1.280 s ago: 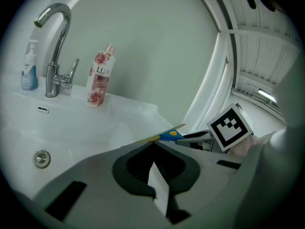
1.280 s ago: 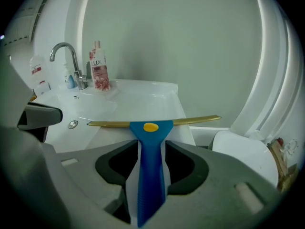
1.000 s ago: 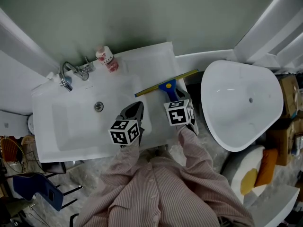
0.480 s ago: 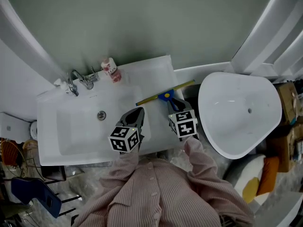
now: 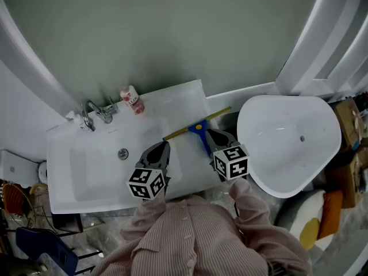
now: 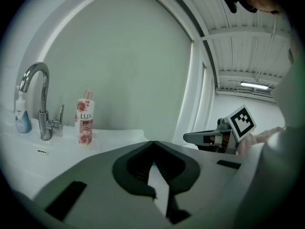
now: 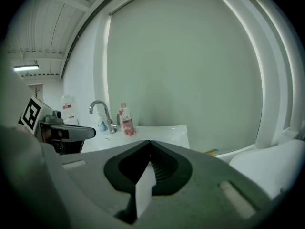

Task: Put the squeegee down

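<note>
Squeegee (image 5: 198, 126), blue handle, yellow blade: we recorded it lying flat on the worktop (image 5: 178, 99) at its right end, handle just beside the right gripper (image 5: 211, 134). Right gripper fingers were clenched on nothing; left gripper (image 5: 163, 146) fingers likewise clenched and empty, over the sink's near side. We judged the put-down all but done, wanting only the right gripper drawn straight back without brushing the handle.
</note>
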### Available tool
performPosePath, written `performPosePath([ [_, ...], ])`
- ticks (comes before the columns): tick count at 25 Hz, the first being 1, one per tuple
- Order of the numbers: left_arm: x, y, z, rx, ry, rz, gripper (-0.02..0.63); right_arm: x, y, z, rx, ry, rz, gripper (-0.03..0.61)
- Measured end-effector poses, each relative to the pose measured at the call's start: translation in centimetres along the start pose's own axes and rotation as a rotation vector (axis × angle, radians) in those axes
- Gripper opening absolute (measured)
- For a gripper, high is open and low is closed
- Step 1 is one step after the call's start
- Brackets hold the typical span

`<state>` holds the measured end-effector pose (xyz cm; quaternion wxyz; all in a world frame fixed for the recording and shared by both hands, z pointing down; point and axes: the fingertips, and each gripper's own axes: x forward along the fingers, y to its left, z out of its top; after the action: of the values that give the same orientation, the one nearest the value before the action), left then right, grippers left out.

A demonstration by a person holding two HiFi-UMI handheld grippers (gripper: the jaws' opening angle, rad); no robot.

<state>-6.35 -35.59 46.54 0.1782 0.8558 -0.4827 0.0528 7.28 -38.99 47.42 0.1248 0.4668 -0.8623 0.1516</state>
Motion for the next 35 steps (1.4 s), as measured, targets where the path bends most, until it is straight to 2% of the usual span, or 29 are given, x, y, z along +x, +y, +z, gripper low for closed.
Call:
performPosePath([
  [7,-0.8,0.1,2.5,0.032,-0.072,0.031,0.002,-2.1,0.0,2.9,0.067,-0.136,0.068,0.006],
  [16,-1.4,0.3,5.4,0.068,-0.143,0.060,0.002,-4.0,-1.2,5.2,0.108,-0.244,0.080,0.006],
  [23,-2.0,0.4,6.2,0.074,-0.170,0.087,0.002,-4.9,-2.8,5.3,0.121,-0.263,0.049,0.005],
  [28,-2.0,0.4,5.8,0.068,-0.163,0.099,0.002,-5.4,-3.6,5.0,0.101,-0.266,0.009,0.005],
  [35,-2.3,0.7,5.3,0.068,-0.156,0.116,0.002,-5.7,-3.9,5.0,0.099,-0.273,0.001,0.005],
])
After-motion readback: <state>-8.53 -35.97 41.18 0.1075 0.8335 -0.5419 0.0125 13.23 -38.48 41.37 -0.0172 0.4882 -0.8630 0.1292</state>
